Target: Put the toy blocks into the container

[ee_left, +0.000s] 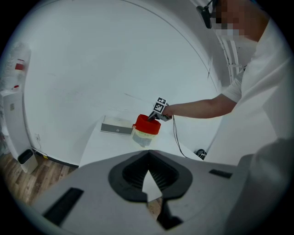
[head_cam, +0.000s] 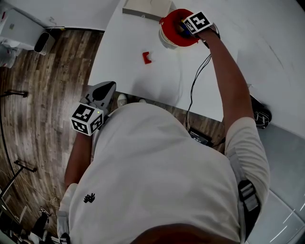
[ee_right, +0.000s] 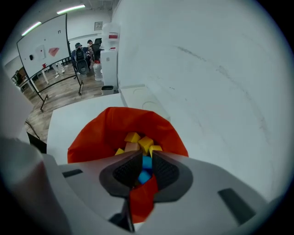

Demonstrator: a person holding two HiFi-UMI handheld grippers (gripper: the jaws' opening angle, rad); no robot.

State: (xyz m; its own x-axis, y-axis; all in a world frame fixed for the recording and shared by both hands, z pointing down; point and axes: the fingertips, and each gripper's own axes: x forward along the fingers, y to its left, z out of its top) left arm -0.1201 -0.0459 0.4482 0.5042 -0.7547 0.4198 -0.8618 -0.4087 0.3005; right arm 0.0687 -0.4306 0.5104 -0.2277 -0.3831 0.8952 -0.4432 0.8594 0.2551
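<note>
Hovering over round red container (ee_right: 94, 135), ribbed right gripper (ee_right: 146, 159) narrowly parted.

Flat box (head_cam: 147, 8) on white table (head_cam: 267, 57); black cable (head_cam: 192, 88) over edge; wood floor (head_cam: 43, 95).

Your bench (head_cam: 248, 52) is a plain white top, its near edge running slantwise in front of you in the head view, with wood-plank floor (head_cam: 43, 95) beyond its left side. Three things rest on it. The container (head_cam: 165, 29), red round the rim with a pale body below, stands toward the far edge. Just beside it, farther from you, lies a flat grey-fronted box (head_cam: 145, 8). A single red toy block (head_cam: 147, 58) lies alone on the bare top, to the left of the container and nearer to you, apart from it. A thin black cable (head_cam: 196, 76) trails across the top to the near edge.
</note>
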